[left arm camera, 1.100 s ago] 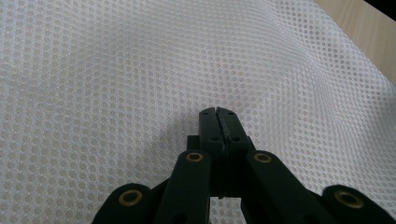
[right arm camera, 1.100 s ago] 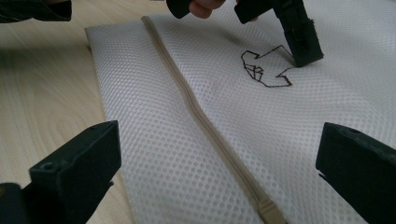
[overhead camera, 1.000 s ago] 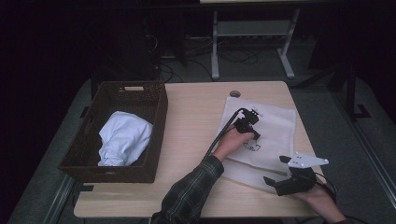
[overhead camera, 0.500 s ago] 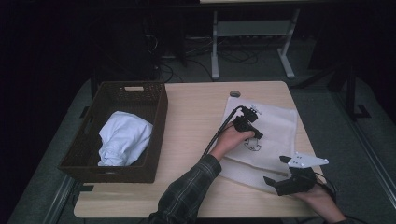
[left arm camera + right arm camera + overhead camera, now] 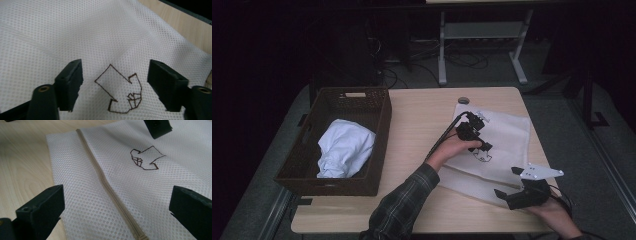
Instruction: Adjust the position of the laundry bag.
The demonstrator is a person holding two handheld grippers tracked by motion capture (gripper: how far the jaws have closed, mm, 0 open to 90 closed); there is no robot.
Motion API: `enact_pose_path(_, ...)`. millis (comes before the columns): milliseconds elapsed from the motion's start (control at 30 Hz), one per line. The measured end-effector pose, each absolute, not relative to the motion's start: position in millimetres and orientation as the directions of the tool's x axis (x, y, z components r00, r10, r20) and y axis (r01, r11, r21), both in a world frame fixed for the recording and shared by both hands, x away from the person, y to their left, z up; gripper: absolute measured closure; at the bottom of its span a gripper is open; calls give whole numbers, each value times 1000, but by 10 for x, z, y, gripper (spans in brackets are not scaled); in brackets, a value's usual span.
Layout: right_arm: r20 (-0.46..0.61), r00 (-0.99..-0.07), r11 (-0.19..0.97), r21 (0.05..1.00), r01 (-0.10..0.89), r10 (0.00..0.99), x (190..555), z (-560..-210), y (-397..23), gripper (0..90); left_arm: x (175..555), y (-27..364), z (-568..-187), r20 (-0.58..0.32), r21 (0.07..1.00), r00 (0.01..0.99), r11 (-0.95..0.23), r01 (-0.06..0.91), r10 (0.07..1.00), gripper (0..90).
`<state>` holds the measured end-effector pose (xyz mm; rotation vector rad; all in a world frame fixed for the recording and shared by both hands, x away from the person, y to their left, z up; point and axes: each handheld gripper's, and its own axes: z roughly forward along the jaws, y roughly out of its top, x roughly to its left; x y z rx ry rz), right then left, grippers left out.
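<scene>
right hand-held gripper (image 5: pixel 511 186): jaws wide, empty, at near table (image 5: pixel 422 112) edge | one white mesh bag (image 5: pixel 507 140): flat, right half | left hand-held gripper (image 5: pixel 480 141): jaws just opening, apart, above bag's mark, nothing gripped | one basket (image 5: pixel 379 130), one white cloth (image 5: pixel 344 147) inside: far left | bare wood between.

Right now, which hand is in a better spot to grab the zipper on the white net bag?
Right. The right gripper sits by the mesh bag's zipper, jaws open astride it. The left gripper hangs over the printed arrow.
</scene>
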<state>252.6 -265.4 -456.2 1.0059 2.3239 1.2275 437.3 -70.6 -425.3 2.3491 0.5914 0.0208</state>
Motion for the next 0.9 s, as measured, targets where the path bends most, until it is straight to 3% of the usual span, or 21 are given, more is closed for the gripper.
enact_pose_path(400,37,-699,383,815,435,714,2527,-4567,-2649,0,4285,-499,-4157,-110,667,882,-624,407,458,220)
enact_pose_path(900,35,-700,385,815,434,714,2527,-4567,-2646,0,4036,35,-3989,-78,708,903,-614,349,424,221)
